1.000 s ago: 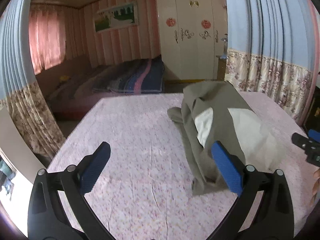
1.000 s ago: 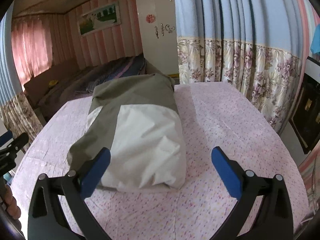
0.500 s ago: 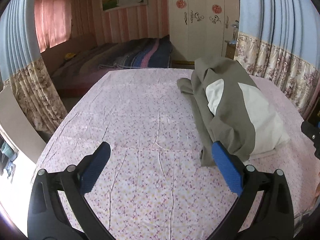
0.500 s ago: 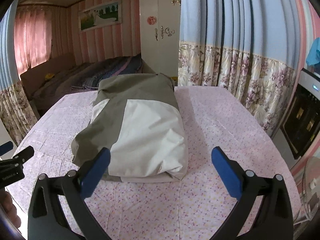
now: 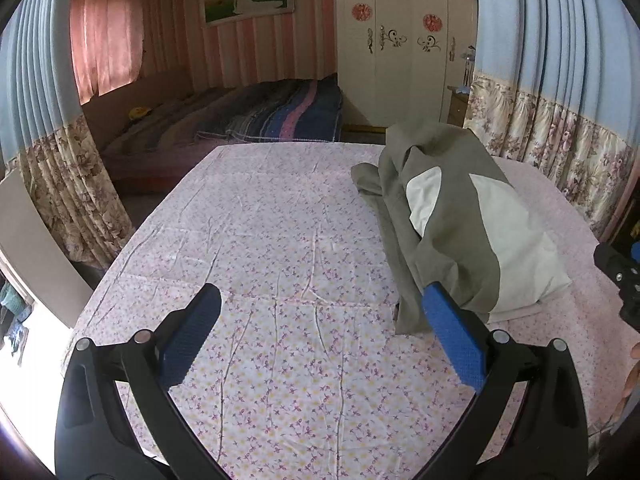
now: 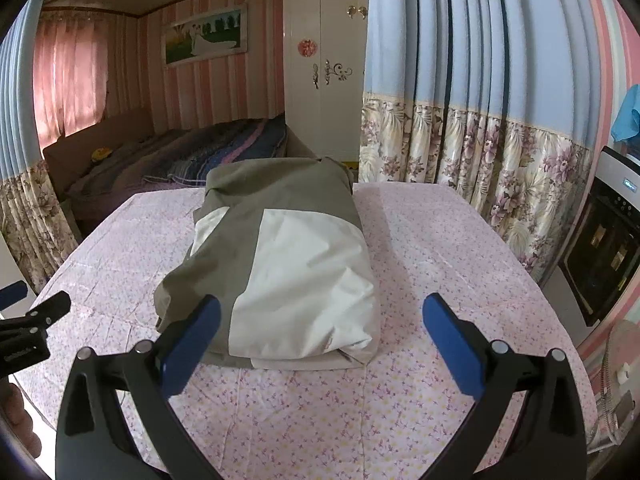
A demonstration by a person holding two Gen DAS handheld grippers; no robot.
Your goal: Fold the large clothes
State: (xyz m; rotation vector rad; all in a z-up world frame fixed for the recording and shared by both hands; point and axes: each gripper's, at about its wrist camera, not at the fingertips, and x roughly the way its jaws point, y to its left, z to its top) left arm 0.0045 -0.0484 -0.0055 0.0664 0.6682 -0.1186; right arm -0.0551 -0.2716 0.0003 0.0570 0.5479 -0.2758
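An olive-green and white garment (image 5: 460, 216) lies folded in a long bundle on the pink floral tablecloth (image 5: 280, 240). In the right wrist view the garment (image 6: 288, 264) lies straight ahead, its white end nearest. My left gripper (image 5: 320, 316) is open and empty, above the cloth to the left of the garment's near end. My right gripper (image 6: 320, 320) is open and empty, above the near edge of the garment. Each gripper shows at the edge of the other's view.
Floral and blue curtains (image 6: 480, 140) hang close on the right of the table. An oven (image 6: 608, 248) stands at far right. A bed (image 5: 248, 120) and a white wardrobe (image 5: 400, 40) lie beyond the table's far edge.
Both grippers have pulled back and risen away from the garment; it looks smaller and farther now. The garment has not moved.
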